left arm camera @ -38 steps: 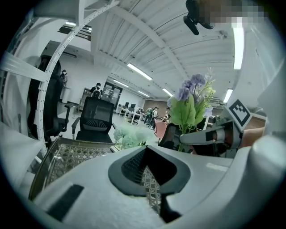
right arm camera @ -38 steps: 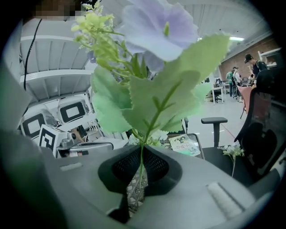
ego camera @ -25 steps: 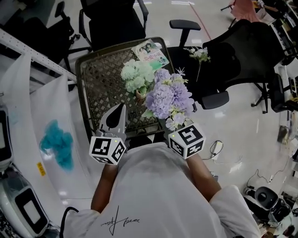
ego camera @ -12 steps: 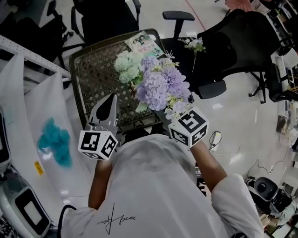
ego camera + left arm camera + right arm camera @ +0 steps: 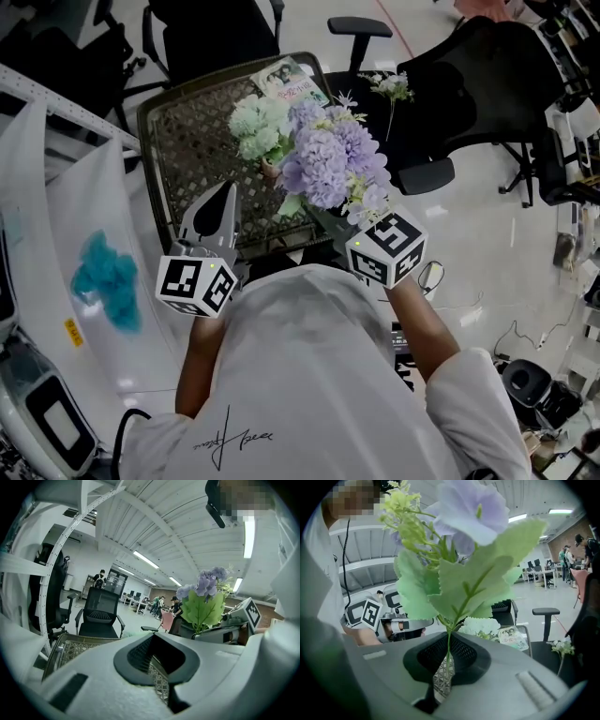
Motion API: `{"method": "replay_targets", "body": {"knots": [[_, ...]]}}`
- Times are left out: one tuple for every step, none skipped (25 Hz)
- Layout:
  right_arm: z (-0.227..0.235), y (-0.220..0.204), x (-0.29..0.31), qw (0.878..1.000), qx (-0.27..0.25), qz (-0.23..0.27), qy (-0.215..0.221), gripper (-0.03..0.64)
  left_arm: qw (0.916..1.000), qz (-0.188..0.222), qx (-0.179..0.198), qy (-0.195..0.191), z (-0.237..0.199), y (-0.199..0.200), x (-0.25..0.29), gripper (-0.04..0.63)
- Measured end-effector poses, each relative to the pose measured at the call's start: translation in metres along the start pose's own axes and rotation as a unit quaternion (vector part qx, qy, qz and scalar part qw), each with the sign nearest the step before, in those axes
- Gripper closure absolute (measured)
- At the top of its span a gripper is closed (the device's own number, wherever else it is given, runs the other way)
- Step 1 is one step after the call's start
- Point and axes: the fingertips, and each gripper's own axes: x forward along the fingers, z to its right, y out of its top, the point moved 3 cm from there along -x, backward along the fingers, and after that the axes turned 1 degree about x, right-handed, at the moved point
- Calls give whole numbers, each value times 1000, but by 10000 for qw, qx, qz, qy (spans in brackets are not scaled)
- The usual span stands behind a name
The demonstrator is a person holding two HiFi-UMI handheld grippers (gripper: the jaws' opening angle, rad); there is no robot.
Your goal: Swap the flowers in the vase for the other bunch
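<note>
counter (image 5: 187, 159): woven lattice, dark rim | purple bunch (image 5: 328, 164): matt cloth-like petals, leaves | left hand-held gripper (image 5: 227, 195): smooth matt grey plastic | booklet (image 5: 289, 80): glossy paper | floor (image 5: 487, 253): glossy, reflective

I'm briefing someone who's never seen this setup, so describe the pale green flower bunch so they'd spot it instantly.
Start at the dark mesh table before the person. Toward its far right, just nearer than a printed booklet, is the pale green bunch. Unlike the lilac bunch beside it, held by the right gripper, it is mint-white and ungripped.
</note>
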Motion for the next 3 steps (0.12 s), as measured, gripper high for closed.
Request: {"method": "replay_targets", "body": {"knots": [[0,1,1,10000,16,9,24,597,10000,5,-2,2,-2,1,0,598],[0,2,1,10000,28,15,47,597,10000,8,-3,4,-3,1,0,598],[0,3,2,10000,39,20,70,597,10000,10,-3,5,-4,2,0,598]]}}
